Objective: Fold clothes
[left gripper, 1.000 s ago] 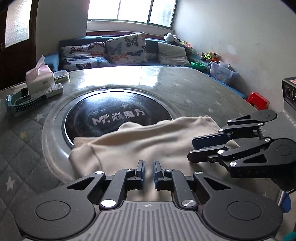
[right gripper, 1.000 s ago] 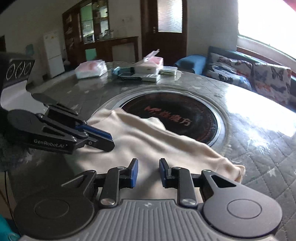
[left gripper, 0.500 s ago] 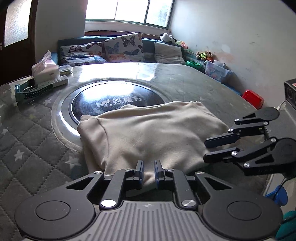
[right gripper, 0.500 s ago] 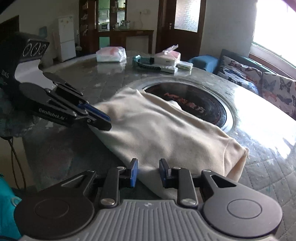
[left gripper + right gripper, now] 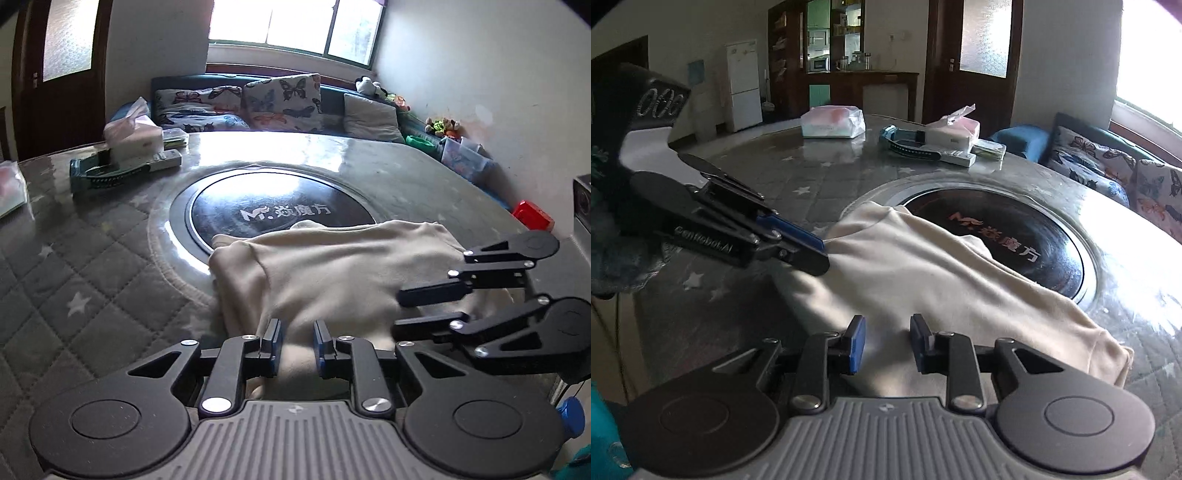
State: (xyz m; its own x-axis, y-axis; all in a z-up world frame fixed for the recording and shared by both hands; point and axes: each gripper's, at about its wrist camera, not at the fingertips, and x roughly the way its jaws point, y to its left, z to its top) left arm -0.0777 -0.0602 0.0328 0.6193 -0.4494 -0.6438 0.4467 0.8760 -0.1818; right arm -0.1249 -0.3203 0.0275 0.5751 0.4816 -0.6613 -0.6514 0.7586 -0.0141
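Your round table carries a quilted star-print cover, with a black turntable disc at its centre. The cream garment lies folded at the near edge, partly overlapping the disc. Your left gripper looks clenched on the garment's near hem, though its own view shows a gap. Your right gripper is released, fingers parted over the cloth. A tissue box sits far off.

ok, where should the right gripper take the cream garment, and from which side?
Probably the near hem of the cream fabric garment, straight ahead of the right gripper and its open jaws. Come in low from the near edge of the grey quilted table, one jaw over and one under. The left gripper pinches that same hem, which looks tented up there.
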